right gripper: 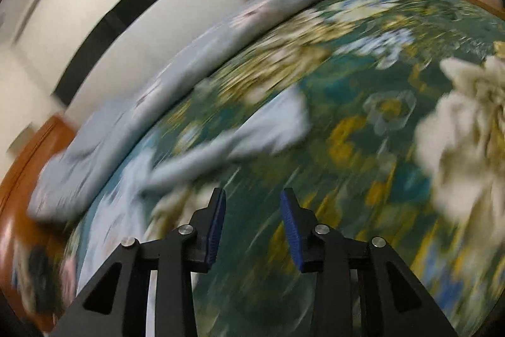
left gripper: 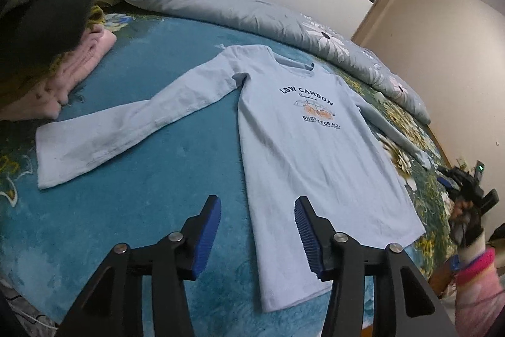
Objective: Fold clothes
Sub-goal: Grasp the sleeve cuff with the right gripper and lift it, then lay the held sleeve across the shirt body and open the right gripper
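Shirt (left gripper: 300, 147) flat, both tools empty

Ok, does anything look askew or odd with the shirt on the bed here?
Nothing stands out. The shirt lies flat, print up, on the bed cover, both sleeves spread out. The right-wrist view is blurred, so nothing further can be judged there.

shirt flat at the middle of the bed

the shirt (left gripper: 300, 147) lies spread on the blanket (left gripper: 142, 195), collar toward 12 o'clock, hem toward 6. one sleeve (left gripper: 126, 128) runs out toward 9 o'clock, the other sleeve (left gripper: 391, 131) toward 3. a clothes pile (left gripper: 63, 52) sits at 10 o'clock, beside the long sleeve's cuff but apart from it. a quilt (left gripper: 236, 5) lies bunched behind the shirt, from 11 to 2 o'clock. the left gripper (left gripper: 257, 237) hangs at 6 o'clock over the hem's left edge; the right gripper (left gripper: 448, 179) at 4 o'clock, past the cuff.
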Available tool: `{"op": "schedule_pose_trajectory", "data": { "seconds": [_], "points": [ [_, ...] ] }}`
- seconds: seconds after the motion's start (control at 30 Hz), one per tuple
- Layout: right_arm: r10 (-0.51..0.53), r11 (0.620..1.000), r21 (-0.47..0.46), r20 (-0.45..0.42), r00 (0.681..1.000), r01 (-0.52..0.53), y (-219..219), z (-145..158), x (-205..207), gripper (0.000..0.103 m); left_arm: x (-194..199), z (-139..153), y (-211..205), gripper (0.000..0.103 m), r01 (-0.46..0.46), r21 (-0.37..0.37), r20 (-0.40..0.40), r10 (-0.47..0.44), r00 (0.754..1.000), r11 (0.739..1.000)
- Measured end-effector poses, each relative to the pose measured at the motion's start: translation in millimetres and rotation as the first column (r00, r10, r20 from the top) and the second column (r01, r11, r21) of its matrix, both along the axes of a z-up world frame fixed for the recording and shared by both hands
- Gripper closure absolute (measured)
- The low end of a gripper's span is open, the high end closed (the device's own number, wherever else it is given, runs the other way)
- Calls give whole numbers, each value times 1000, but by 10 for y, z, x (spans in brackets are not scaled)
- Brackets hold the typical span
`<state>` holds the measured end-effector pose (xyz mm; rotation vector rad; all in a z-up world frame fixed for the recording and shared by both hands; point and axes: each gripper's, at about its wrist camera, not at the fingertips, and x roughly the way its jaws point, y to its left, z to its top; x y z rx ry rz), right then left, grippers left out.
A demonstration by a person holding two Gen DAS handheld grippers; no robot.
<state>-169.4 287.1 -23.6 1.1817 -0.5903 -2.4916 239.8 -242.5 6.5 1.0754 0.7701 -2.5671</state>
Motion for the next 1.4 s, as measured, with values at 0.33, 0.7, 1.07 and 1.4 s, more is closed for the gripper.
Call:
{"op": "schedule_pose_trajectory", "data": {
  "seconds": [0.33, 0.7, 1.07, 1.4],
  "points": [
    [-75, 992, -86, 127, 989, 87, 71, -297, -673, 70, -230, -29, -67, 49, -12, 14, 14, 12, 1000, 1000],
    [-151, 987, -58, 23, 988, 152, 145, 136, -857, 98, -228, -76, -169, 49, -27, 15, 24, 27, 999, 1000],
    [-104, 994, 40, -32, 994, 105, -168, 542, -805, 98, -182, -77, -315, 48, -53, 36, -4, 53, 999, 998],
    [286, 934, 306, -330, 900, -185, -1918, 1814, -405, 98, -309, 33, -570, 45, -48, 67, -96, 54, 994, 997]
  ]
}}
